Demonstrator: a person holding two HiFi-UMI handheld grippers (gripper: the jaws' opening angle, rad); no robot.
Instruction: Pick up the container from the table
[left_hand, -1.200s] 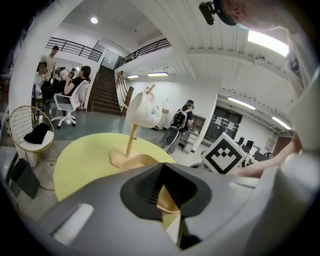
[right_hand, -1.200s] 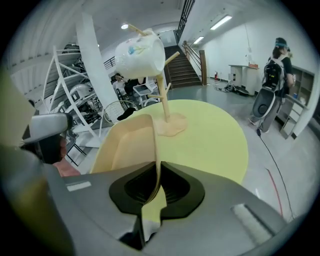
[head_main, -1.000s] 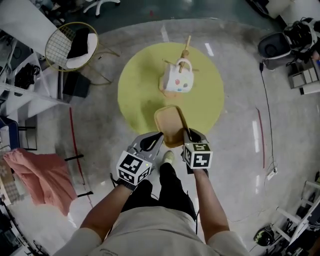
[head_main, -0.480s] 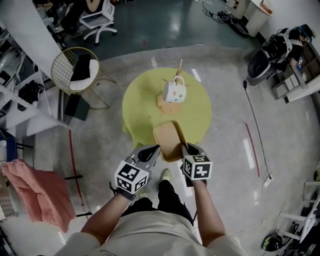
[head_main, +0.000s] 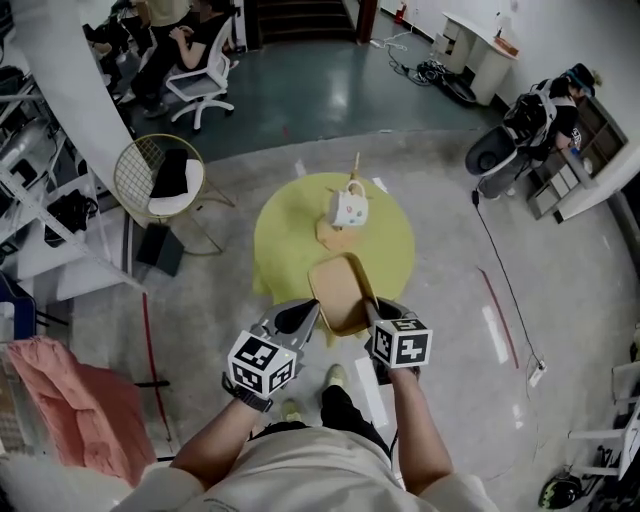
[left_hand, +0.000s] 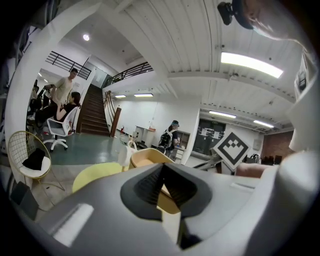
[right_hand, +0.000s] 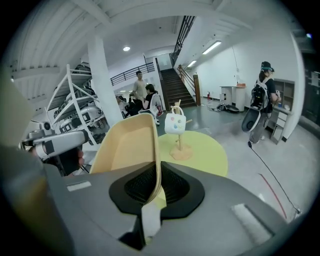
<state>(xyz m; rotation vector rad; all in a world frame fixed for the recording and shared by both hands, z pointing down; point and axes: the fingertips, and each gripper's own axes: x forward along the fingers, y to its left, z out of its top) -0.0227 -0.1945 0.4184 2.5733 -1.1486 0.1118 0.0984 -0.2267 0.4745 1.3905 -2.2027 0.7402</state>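
Yellow table (head_main: 290, 235) below | container (head_main: 340, 290) aloft, near rim hidden | left gripper (head_main: 312, 306), right gripper (head_main: 369, 303) clamp it

Container (head_main: 341, 290) corner, possibly behind left gripper (head_main: 304, 314)

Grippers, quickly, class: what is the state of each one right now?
Left gripper: closed on the tan container, at its left rim.
Right gripper: closed on the same container, at its right rim.
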